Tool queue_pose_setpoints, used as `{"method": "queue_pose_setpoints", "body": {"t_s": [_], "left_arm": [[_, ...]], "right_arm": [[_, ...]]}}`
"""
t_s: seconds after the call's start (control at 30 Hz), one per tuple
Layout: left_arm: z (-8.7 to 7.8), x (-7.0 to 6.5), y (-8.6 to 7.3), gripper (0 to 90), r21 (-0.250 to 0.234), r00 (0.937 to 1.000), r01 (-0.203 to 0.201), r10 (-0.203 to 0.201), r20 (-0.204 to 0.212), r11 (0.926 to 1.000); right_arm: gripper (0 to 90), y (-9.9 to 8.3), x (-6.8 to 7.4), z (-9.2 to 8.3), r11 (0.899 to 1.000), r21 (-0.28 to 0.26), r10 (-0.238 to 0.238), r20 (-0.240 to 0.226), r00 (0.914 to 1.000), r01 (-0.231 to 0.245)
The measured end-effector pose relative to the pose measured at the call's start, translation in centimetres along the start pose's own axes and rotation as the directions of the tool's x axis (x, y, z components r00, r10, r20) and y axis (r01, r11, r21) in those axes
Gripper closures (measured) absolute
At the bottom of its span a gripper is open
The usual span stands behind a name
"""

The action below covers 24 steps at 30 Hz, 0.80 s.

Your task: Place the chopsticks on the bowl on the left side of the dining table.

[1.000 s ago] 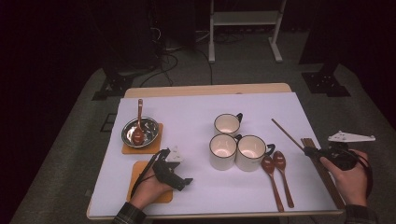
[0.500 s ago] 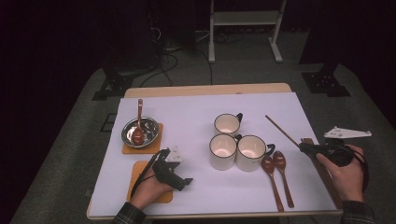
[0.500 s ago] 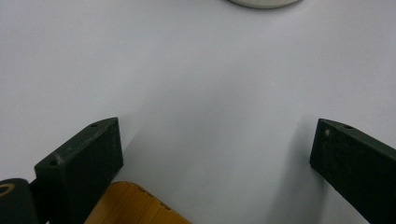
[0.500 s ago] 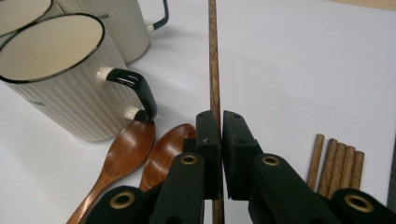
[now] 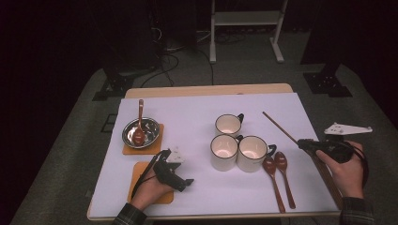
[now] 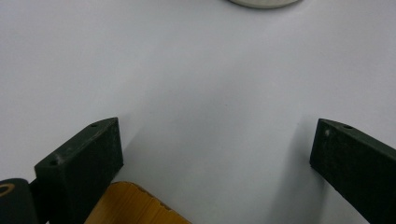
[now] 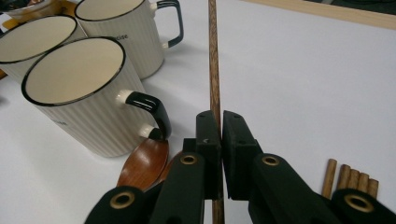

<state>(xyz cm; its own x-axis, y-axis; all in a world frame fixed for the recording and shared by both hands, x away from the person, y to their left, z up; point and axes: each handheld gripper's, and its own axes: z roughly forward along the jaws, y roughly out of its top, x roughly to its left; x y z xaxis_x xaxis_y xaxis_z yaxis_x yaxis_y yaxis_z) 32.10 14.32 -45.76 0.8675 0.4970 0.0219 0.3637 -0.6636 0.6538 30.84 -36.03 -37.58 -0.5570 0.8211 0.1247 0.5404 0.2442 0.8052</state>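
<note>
Clamping a single chopstick [image 7: 214, 70] between its jaws, the right tool [image 7: 219, 126] holds it lifted off the bench [image 5: 197, 112], right of the mugs [image 5: 239, 152]; more sticks [image 7: 352, 179] lie waiting beside it. Placement is still to come. Its long axis runs away from the hand toward the far left. Left tool [image 5: 180, 180] rests released

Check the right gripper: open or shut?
Shut on a chopstick: the right gripper has both jaws pressed against the wooden stick running up between them.
</note>
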Motion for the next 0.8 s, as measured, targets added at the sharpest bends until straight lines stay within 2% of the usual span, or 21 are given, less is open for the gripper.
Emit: {"method": "queue_pose_setpoints", "body": {"t_s": [0.47, 0.8], "left_arm": [[0.0, 0.0, 0.0, 1.4, 0.000, 1.0000, 0.000, 0.000, 0.000, 1.0000], [0.0, 0.0, 0.0, 1.4, 0.000, 1.0000, 0.000, 0.000, 0.000, 1.0000]], "right_arm": [[85.2, 1.4, 0.7, 0.5, 0.999, -0.011, -0.038, -0.064, 0.9972, 0.038], [85.1, 2.4, 1.2, 1.0, 0.998, -0.019, -0.067, -0.110, 0.9917, 0.066]]}}
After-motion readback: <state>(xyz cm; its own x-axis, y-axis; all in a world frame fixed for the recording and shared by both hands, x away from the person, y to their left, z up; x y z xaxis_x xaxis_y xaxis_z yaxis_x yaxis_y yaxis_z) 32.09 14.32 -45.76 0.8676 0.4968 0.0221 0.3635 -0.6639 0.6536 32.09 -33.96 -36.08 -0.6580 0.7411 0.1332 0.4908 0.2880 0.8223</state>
